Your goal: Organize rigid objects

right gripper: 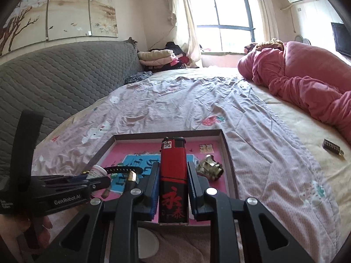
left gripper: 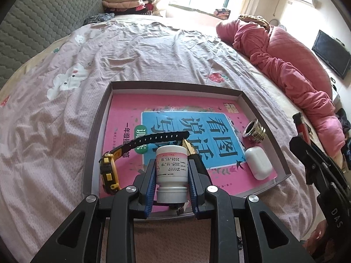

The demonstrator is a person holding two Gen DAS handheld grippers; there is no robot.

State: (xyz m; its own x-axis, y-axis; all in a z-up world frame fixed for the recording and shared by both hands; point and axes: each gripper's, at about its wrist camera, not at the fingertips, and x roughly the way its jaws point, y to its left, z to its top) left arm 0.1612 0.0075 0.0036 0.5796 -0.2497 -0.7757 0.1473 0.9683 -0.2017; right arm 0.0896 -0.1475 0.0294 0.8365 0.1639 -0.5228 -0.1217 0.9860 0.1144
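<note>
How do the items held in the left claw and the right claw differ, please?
The left claw grips a white pill bottle, round, with printed dates on its label; the right claw grips a lighter, boxy, red over black with red characters. The bottle points cap towards the camera; the lighter points its black top away. Both are clamped lengthwise above the near end of the tray.

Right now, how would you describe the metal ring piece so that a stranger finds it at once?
Look at the shallow box on the bed, with a pink book lining its floor. Near its right wall, just beyond the white earbud case, lies the metal ring piece. It is the only shiny, hollow, threaded thing there.
</note>
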